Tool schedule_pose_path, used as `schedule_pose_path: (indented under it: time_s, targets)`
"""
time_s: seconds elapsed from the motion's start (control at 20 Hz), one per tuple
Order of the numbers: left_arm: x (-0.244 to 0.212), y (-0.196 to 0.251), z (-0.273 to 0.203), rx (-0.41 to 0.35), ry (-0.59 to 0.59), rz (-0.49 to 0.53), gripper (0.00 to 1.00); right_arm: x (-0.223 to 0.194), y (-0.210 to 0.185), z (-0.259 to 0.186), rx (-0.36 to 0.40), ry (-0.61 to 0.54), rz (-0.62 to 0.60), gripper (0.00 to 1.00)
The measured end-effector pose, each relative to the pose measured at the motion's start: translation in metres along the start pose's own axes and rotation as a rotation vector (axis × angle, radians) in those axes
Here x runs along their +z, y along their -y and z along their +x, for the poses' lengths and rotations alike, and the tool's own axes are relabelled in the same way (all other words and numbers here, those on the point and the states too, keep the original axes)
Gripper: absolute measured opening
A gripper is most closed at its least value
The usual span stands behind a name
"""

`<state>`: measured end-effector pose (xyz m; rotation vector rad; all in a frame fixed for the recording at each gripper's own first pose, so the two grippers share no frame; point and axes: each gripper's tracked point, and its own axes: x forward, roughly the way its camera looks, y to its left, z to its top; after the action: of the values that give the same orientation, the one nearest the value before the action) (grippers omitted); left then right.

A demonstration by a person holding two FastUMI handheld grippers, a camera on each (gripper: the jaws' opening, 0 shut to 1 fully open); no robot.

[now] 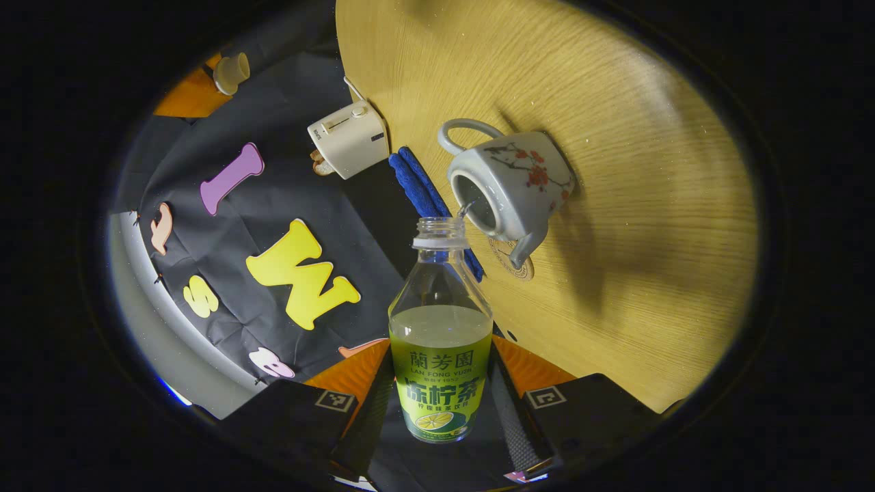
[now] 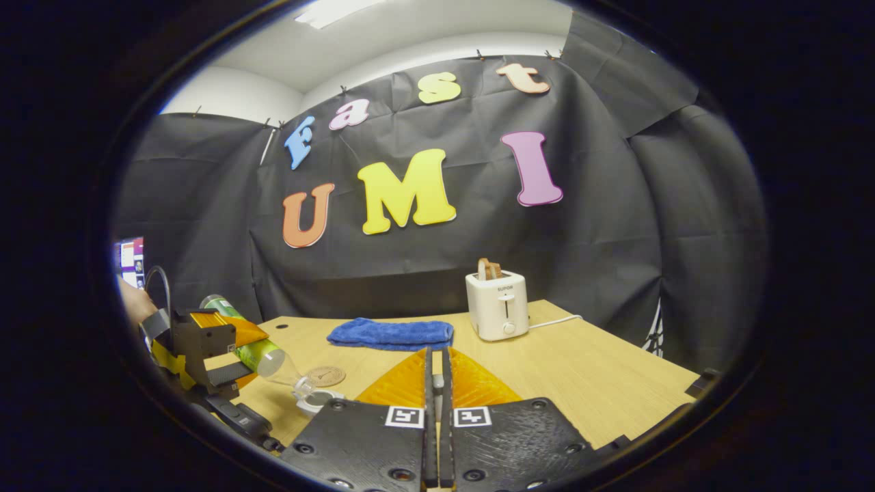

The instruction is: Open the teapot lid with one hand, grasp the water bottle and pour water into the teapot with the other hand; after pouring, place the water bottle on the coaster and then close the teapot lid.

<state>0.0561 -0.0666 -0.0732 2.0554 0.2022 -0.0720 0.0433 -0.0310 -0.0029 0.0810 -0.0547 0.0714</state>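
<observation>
My left gripper (image 1: 441, 372) is shut on a clear water bottle (image 1: 441, 328) with a green label, uncapped and part full. The bottle is tipped, its mouth against the open top of the white flowered teapot (image 1: 513, 181), and a thin stream runs in. A round coaster (image 1: 514, 258) lies under the spout. In the right gripper view, the left gripper (image 2: 205, 345) holds the tilted bottle (image 2: 254, 354) over the teapot rim (image 2: 318, 400), with the coaster (image 2: 326, 375) behind it. My right gripper (image 2: 437, 369) is shut on a small grey piece, seemingly the lid's knob; the lid itself is hidden.
A folded blue towel (image 2: 391, 334) lies at the back of the wooden table (image 2: 588, 372). A white toaster (image 2: 497, 305) with its cord stands to the towel's right. A person's hand (image 2: 133, 304) holds the left gripper at the table's left edge.
</observation>
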Motion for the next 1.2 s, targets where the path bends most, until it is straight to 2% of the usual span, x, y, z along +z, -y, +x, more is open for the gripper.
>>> schedule_pose_path:
  time_s: [0.45, 0.85, 1.1, 1.2]
  targets:
    - [-0.002, -0.005, -0.003, -0.005, -0.009, 0.047, 0.76, 0.004, -0.005, -0.003, 0.014, 0.007, 0.021, 0.01]
    - [-0.006, 0.000, -0.001, -0.014, -0.015, 0.046, 0.76, 0.005, -0.007, -0.004, 0.019, 0.010, 0.015, 0.01]
    - [-0.009, 0.001, 0.001, -0.002, -0.005, 0.010, 0.76, 0.005, -0.010, -0.006, 0.040, 0.005, 0.035, 0.01]
    - [-0.013, 0.001, 0.004, 0.032, 0.010, -0.087, 0.76, 0.008, -0.012, -0.007, 0.054, 0.007, 0.047, 0.01]
